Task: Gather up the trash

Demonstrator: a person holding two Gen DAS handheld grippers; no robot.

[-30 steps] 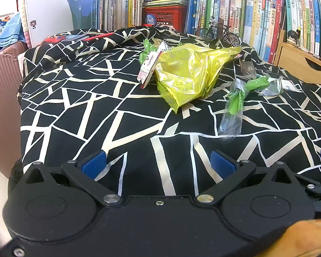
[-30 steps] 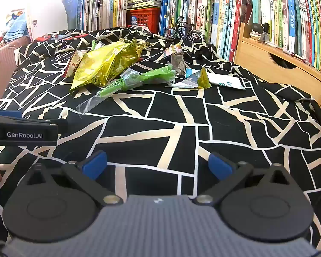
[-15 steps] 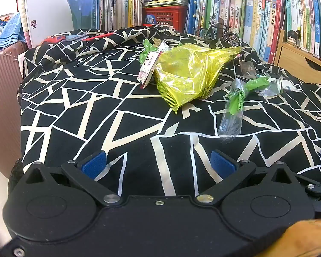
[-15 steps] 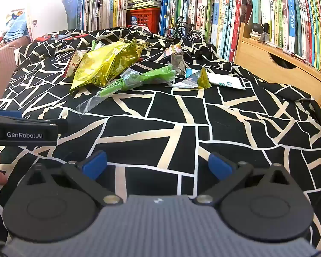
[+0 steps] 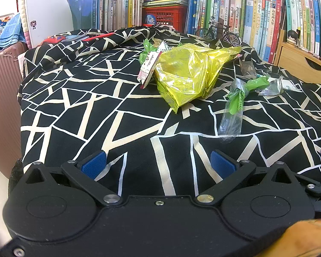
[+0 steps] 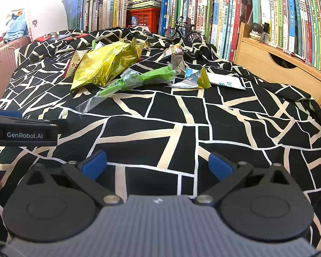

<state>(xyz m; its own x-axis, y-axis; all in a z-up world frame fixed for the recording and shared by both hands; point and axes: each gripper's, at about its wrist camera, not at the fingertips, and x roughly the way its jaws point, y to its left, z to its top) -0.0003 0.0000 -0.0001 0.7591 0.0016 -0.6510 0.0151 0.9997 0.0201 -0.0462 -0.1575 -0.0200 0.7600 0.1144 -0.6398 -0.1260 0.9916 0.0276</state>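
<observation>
Crowded bookshelves (image 5: 256,17) back a black-and-cream patterned cloth (image 5: 96,111), white wall (image 5: 47,10) left.

1. "GenRobot.AI" is showing in white on the black left gripper (image 6: 27,135) body, seen from the right wrist view.
2. "2" is showing on two book spines (image 6: 230,25) behind the toy bicycle.
3. Chinese titles are running down the other spines; too small to read reliably.
4. Print on the wrappers is staying illegible.
</observation>
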